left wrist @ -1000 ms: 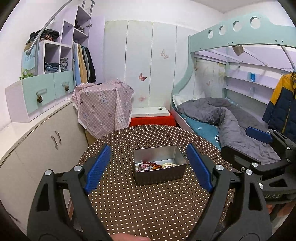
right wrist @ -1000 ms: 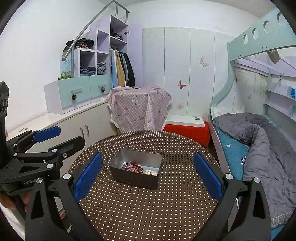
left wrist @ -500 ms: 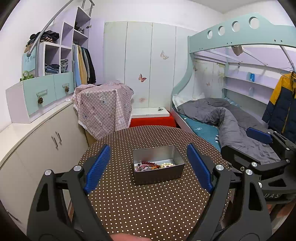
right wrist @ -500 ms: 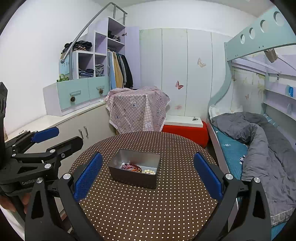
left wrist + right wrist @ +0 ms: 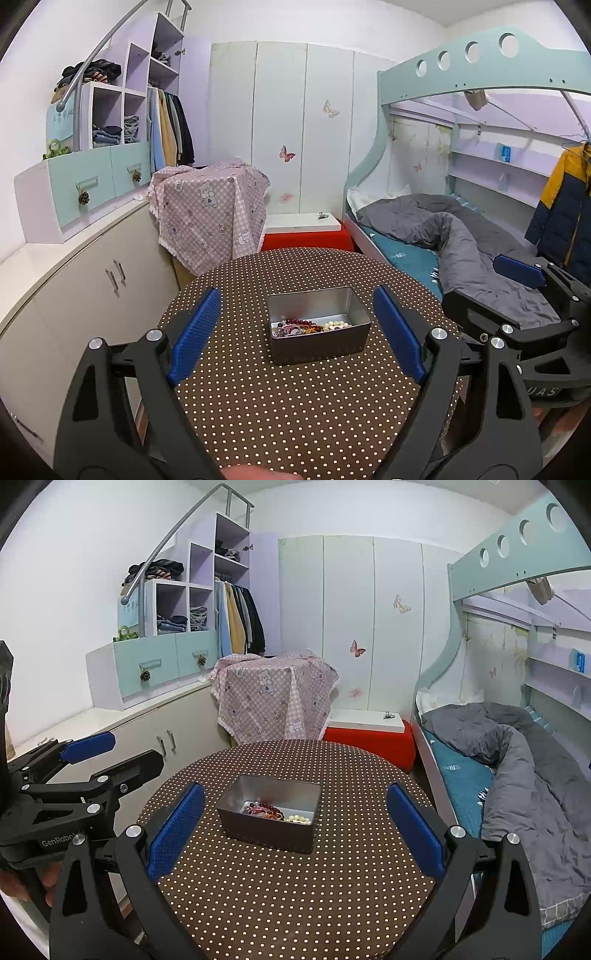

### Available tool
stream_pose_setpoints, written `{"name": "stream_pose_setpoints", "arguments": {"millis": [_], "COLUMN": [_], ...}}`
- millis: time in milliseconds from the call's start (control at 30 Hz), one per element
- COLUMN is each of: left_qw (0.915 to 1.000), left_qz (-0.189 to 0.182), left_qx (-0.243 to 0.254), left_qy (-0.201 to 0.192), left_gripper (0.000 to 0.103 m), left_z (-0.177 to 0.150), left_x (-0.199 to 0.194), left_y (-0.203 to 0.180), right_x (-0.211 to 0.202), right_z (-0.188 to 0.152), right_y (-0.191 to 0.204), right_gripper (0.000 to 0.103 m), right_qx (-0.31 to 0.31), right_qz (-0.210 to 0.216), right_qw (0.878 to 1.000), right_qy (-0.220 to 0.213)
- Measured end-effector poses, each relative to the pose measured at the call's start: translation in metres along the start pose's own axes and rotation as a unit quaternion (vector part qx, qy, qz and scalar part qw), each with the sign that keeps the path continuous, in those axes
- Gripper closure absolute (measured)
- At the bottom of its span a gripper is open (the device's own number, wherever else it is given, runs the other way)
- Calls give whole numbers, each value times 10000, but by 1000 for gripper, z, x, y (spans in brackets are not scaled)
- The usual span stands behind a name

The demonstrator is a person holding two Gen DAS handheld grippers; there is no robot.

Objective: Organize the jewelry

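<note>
Jewelry lay heaped in a tin on the tabletop, ahead of both claws; left claw and right claw were spread, empty, apparently poised to reach in.

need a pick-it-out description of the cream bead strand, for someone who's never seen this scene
Start at the round table with the brown polka-dot cloth; the only thing on it is an open grey metal tin. The jewelry lies along the tin's near wall, and the cream bead strand sits at the right end of that heap. It is pale and off-white, while the beads beside it are dark red.
</note>
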State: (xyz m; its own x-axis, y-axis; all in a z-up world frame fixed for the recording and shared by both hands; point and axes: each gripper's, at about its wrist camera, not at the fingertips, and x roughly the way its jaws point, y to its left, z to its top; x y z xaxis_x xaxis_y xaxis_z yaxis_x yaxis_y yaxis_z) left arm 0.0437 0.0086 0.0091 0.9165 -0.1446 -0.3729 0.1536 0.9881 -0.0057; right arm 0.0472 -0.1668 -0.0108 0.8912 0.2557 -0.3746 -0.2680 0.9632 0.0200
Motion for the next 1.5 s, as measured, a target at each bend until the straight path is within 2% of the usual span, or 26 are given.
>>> {"name": "stream_pose_setpoints", "arguments": {"millis": [1500], "left_qw": [10000], "left_qz": [17], "left_qx": [-36], "left_qy": [15], "left_gripper": [17], "left_z": [1], "left_x": [-1], "left_y": [5], "right_x": [0], "right_z": [-3], "right_y": [1], "right_gripper": [8], "right_qx": [-43], "right_qz": [-64], "right_qw": [10000], "right_qy": [44]}}
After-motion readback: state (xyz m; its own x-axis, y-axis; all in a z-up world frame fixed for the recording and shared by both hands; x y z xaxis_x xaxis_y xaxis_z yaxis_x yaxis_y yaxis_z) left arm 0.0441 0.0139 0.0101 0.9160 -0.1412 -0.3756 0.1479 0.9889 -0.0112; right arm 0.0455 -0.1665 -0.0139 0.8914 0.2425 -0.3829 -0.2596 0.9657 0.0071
